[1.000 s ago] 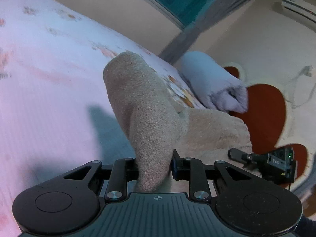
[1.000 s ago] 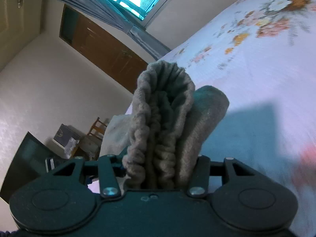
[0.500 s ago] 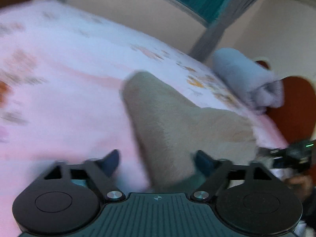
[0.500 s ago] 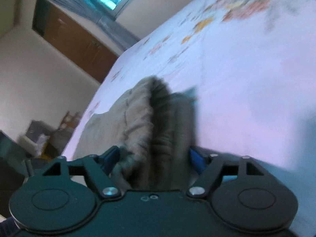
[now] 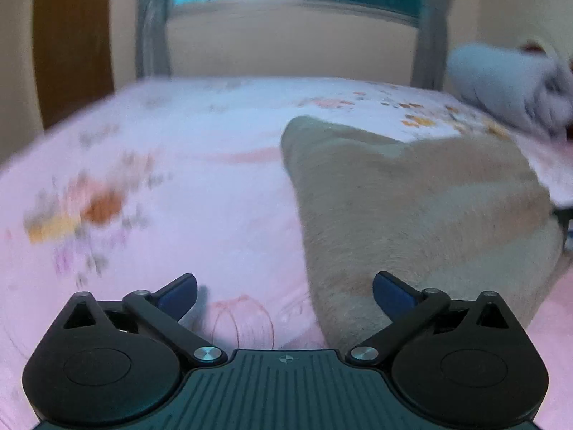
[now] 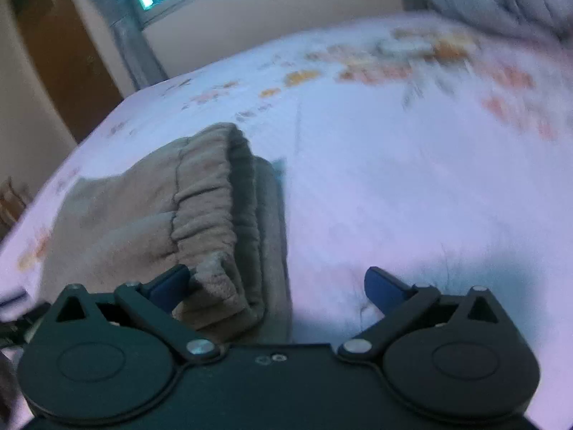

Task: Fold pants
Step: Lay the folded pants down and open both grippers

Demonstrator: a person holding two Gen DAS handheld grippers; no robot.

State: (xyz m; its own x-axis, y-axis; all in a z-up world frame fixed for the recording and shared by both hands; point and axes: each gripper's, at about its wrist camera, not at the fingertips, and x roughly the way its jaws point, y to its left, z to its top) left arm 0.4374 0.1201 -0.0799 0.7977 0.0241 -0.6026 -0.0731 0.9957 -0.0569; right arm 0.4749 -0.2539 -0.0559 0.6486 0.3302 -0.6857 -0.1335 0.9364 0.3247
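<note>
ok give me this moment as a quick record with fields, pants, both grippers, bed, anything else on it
pants: beige pants lying folded on the bed, elastic waistband seen from the right wrist
left hand-held gripper: jaws just opened wide, pads clear of the pants
right hand-held gripper: jaws just opened wide, nothing gripped, waistband end between them
bed: pink floral sheet
other: rolled grey blanket at the far right edge
</note>
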